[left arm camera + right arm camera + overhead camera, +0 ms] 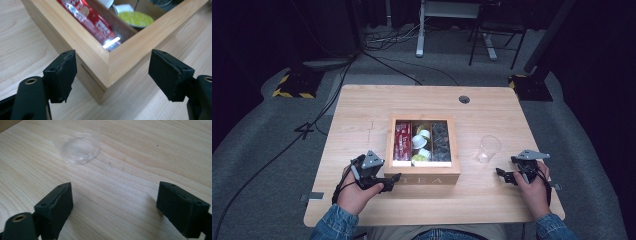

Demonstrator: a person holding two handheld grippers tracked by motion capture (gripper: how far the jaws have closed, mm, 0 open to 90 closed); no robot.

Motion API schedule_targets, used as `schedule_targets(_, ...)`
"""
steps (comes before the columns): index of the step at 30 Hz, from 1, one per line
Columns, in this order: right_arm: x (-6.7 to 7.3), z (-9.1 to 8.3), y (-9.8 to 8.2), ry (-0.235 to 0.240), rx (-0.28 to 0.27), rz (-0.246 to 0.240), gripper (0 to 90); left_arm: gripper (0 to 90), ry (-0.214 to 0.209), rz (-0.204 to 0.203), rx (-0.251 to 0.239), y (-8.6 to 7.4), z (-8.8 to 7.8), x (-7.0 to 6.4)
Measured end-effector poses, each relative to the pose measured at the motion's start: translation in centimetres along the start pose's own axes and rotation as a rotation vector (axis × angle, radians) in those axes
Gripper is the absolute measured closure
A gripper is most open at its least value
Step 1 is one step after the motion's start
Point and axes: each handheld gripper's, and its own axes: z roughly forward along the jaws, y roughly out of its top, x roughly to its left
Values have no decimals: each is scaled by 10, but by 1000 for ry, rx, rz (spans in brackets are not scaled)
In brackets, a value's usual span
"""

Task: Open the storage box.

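Note:
A wooden tea box (422,176) stands open in the middle of the table, with red packets (402,141), pale and green capsules (421,142) and dark items (441,142) in three compartments. My left gripper (393,181) is at the box's front left corner. In the left gripper view its open jaws straddle that corner (109,70) without touching it, and red packets (92,22) and a green-lidded capsule (136,18) lie beyond. My right gripper (503,174) rests open on the table, just short of a clear plastic cup (488,148). The cup (79,147) stands ahead of its empty jaws.
The wooden table (362,110) has a round cable hole (464,99) near its far edge. Bare wood lies left of the box and between the box and the cup. Beyond the table are cables on the grey floor and the legs of a desk (419,35).

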Motion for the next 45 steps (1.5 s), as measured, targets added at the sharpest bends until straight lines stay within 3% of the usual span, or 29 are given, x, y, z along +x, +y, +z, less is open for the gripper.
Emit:
schedule_targets(9,0,0,0,0,0,0,137,278,8,24,42,-4,5,2)
schedule_targets(14,0,0,0,-3,1,2,142,334,42,77,66,-4,4,1)
schedule_targets(19,2,-2,-1,2,-8,3,189,379,55,102,69,-2,0,0)
schedule_targets(25,6,-4,1,21,-25,-18,222,412,51,101,71,-2,-1,0)
schedule_targets(33,7,-17,12,39,-68,-10,250,441,52,108,63,0,-4,0)
schedule_targets(41,21,-38,37,104,-113,-69,270,465,43,99,27,5,-13,2)
schedule_targets(45,27,-43,46,122,-108,-107,271,469,37,90,14,6,-14,2)
